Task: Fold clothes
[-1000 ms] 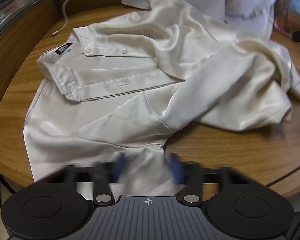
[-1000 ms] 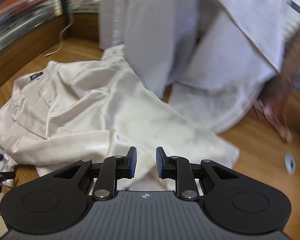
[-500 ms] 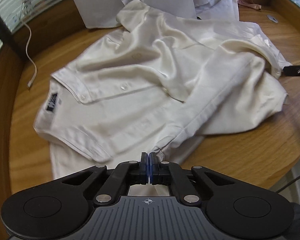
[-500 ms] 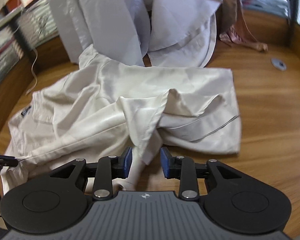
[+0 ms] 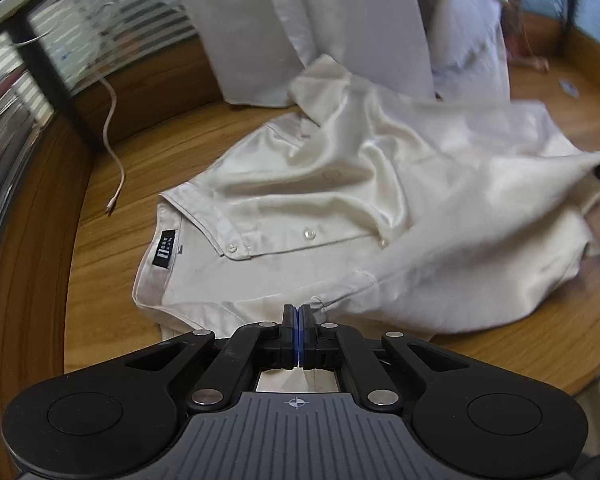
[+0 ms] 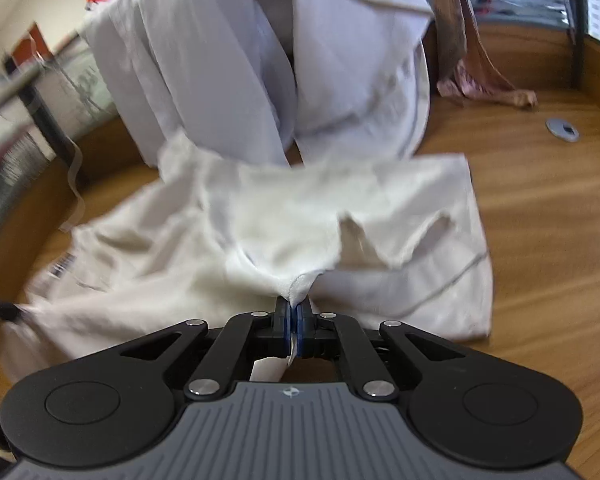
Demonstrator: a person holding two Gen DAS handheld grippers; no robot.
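I have the cream satin button-up shirt lying rumpled across the curved wooden desk, collar and its dark neck label toward my left side, the hem spread out toward the right. My left gripper has its jaws pinched together on the near edge of the shirt close to the collar end, with fabric showing behind the closed pads. My right gripper likewise has its jaws clamped on a bunched fold of the same shirt, and the cloth rises in a taut little peak from them, the picture there smeared by motion. I judge the step in hand to be a 2-point lift of the near edge, either to spread the shirt flat or to carry a fold across it; the crumpled sleeve over the front suits both. The next move calls for even tension between both grips, and for keeping clear of the pale grey hanging garments at the back and the thin white cable.
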